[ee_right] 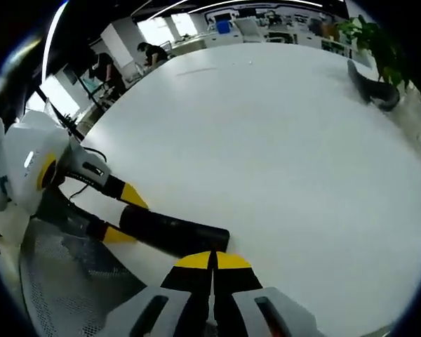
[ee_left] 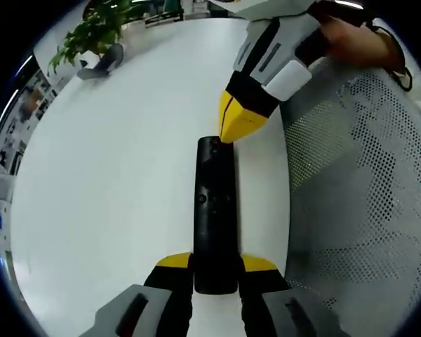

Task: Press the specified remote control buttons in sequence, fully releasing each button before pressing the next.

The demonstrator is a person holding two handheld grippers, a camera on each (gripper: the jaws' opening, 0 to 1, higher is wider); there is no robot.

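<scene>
Black remote (ee_left: 215, 217) near white table (ee_left: 112, 175) edge.

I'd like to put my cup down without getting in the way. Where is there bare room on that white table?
Most of the white table is bare, from the remote out to the plant and the dark object beside it. It is crowded at the near edge, where the left gripper clamps the remote and the right gripper presses its tip.

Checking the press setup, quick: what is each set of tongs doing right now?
Left tongs: shut on the black remote, gripping its near end on the white table.
Right tongs: shut, empty, tips at the remote's far end.
</scene>
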